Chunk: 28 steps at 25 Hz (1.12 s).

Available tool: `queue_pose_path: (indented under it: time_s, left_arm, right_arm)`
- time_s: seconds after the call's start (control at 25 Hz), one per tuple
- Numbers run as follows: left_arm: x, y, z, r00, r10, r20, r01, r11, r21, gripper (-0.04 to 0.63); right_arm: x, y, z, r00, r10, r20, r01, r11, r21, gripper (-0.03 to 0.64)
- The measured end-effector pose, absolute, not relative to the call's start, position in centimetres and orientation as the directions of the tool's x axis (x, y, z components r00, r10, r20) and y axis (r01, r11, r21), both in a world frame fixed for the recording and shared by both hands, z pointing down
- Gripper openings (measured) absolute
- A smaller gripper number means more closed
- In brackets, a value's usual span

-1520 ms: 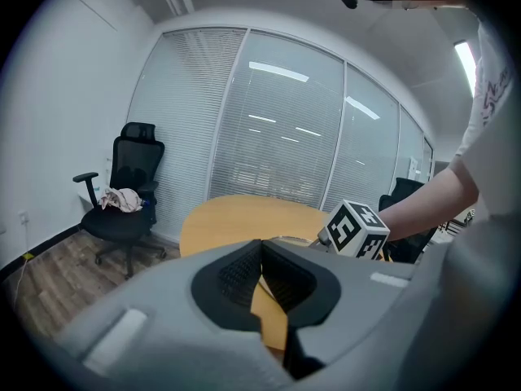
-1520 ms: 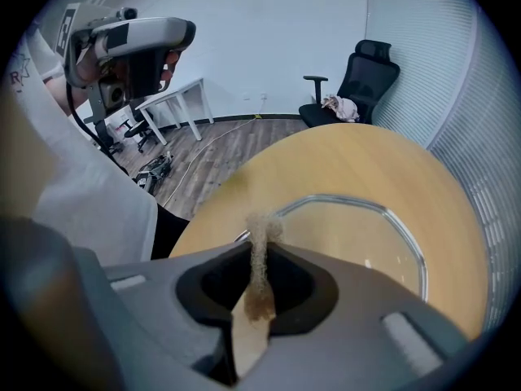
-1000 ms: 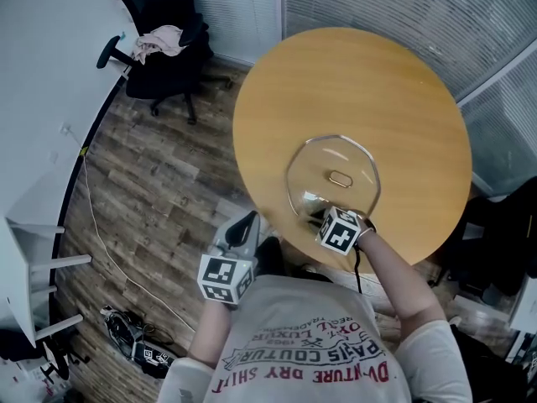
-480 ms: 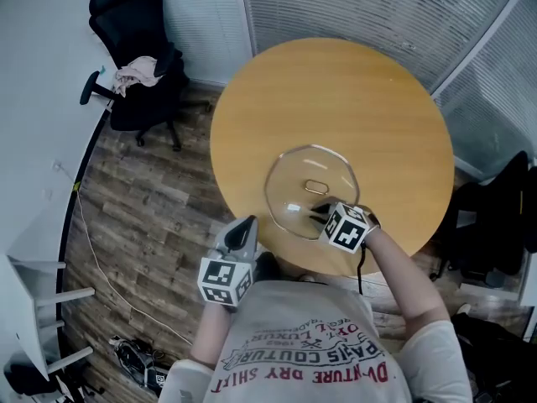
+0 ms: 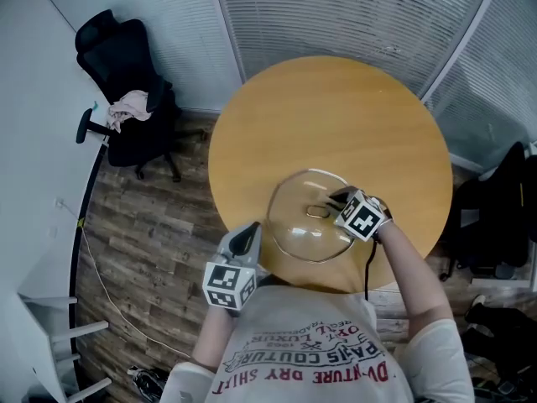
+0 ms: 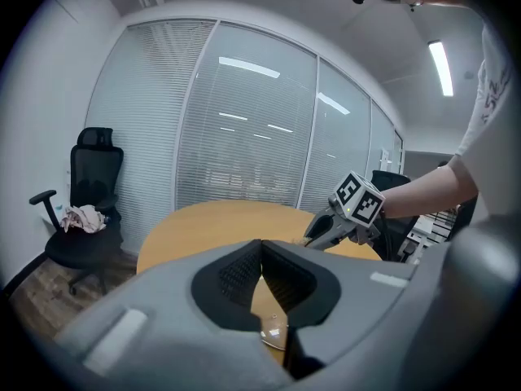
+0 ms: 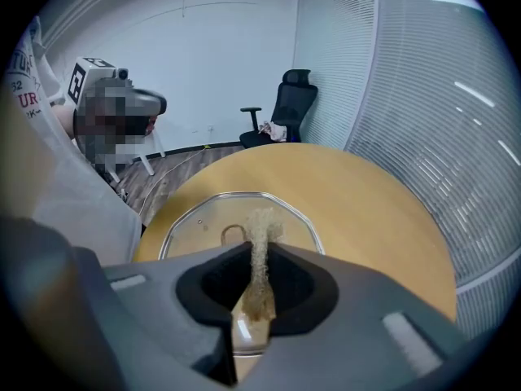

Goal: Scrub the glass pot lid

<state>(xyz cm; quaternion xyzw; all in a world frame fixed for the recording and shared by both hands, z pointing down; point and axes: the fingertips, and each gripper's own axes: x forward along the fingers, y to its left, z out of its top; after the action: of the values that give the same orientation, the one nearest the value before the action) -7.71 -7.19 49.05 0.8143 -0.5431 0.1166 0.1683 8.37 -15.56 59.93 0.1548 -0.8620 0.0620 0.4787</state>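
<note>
A glass pot lid [image 5: 294, 225] with a metal rim and a small loop handle [image 5: 316, 211] lies flat on the round wooden table [image 5: 336, 116], toward its near edge. My right gripper [image 5: 336, 198] reaches over the lid just right of the handle, shut on a tan scrub pad [image 7: 260, 251]. In the right gripper view the pad hangs past the jaws above the lid [image 7: 203, 222]. My left gripper [image 5: 249, 232] is shut and holds nothing, off the table's near-left edge, beside the lid's rim. In the left gripper view, its jaws [image 6: 261, 251] point at the table.
A black office chair [image 5: 126, 99] with a cloth on its seat stands on the wood floor at the far left. Blind-covered glass walls curve behind the table. A dark bag [image 5: 499, 217] sits to the right. A cable [image 5: 101, 250] trails over the floor on the left.
My right gripper has slid with the pad from the lid's near rim up to beside the handle. The left gripper has kept its place by the table edge.
</note>
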Motion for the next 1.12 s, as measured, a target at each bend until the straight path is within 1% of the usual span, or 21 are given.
queue_pose_path:
  time_s: [0.12, 0.24, 0.4, 0.56, 0.64, 0.92, 1.12]
  left_arm:
    - [-8.7, -8.6, 49.3, 0.395, -0.835, 0.384, -0.919, -0.368, 0.145, 0.008]
    - [-9.8, -9.9, 49.8, 0.407, -0.824, 0.394, -0.913, -0.380, 0.149, 0.008]
    - [-11.1, -11.2, 50.5, 0.415, -0.814, 0.406, -0.909, -0.382, 0.164, 0.008]
    - [-11.3, -11.8, 51.2, 0.424, -0.806, 0.413, -0.905, -0.386, 0.177, 0.008]
    - [-11.3, -11.8, 51.4, 0.426, -0.803, 0.418, -0.905, -0.386, 0.180, 0.008]
    - [-12.1, -11.2, 51.9, 0.410, -0.805, 0.430, -0.912, -0.367, 0.183, 0.008]
    - [-10.7, -10.6, 51.4, 0.425, -0.802, 0.419, -0.905, -0.390, 0.170, 0.008]
  right_arm:
    - [8.5, -18.1, 60.7, -0.476, -0.222, 0.851, -0.377, 0.926, 0.031, 0.057]
    - [8.5, -19.8, 62.2, -0.444, -0.215, 0.870, -0.395, 0.918, 0.026, 0.057]
    - [7.7, -20.5, 64.4, -0.423, -0.177, 0.888, -0.360, 0.933, 0.015, 0.057]
    - [6.4, -20.3, 65.9, -0.463, -0.132, 0.877, -0.345, 0.938, -0.041, 0.057]
    - [6.3, -19.9, 66.6, -0.454, -0.114, 0.884, -0.334, 0.941, -0.051, 0.057]
    - [6.6, -19.8, 66.8, -0.447, -0.156, 0.881, -0.319, 0.948, 0.006, 0.058]
    - [8.3, -19.0, 66.8, -0.448, -0.172, 0.877, -0.405, 0.914, -0.028, 0.058]
